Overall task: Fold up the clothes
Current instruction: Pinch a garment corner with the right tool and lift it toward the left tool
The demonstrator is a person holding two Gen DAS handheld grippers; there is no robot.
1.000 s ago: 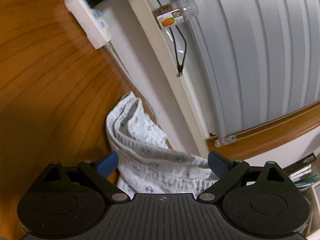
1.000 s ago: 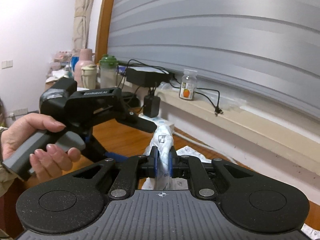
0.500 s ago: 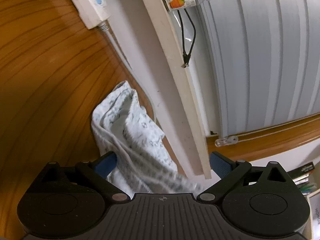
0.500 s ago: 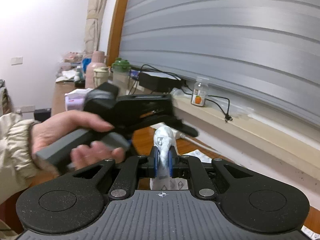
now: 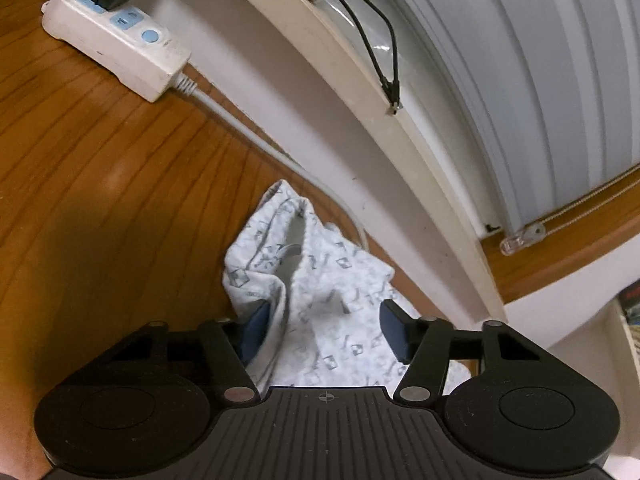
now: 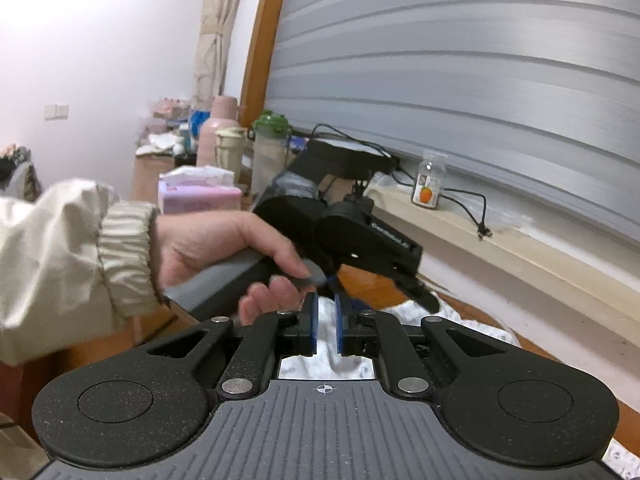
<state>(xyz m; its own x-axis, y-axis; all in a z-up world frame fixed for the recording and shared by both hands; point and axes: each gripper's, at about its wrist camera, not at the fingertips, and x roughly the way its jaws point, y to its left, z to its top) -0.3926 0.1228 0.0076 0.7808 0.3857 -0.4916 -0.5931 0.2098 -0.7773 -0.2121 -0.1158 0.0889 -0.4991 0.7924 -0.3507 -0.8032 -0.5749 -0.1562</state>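
left hand (image 6: 224, 256): bare, out of a cream gathered sleeve (image 6: 80, 256); wrapped round a grey handle, forefinger laid along it
left gripper (image 5: 324, 330): black, ribbed body, tilted down at the cloth; jaws partly apart and closing, cloth bunched between the blue pads (image 5: 394, 334); the left pad touches a fold, the right one looks just clear of it
right gripper (image 6: 325, 328): black, low over the wooden table (image 5: 80, 200); blue pads nearly together, pinching a thin ridge of cloth
garment (image 5: 316, 280): soft white cloth with small grey printed squares, crumpled; lies at the table's far edge by the wall, under both grippers
power strip (image 5: 116, 50): white, blue switches, black plug in it; further along that same edge, grey cord running to the cloth
ledge (image 5: 400, 128): cream, above the table; small jar (image 6: 431, 184) with an orange label and a loose black cable on it
blind (image 6: 460, 80): grey, ribbed, behind the ledge
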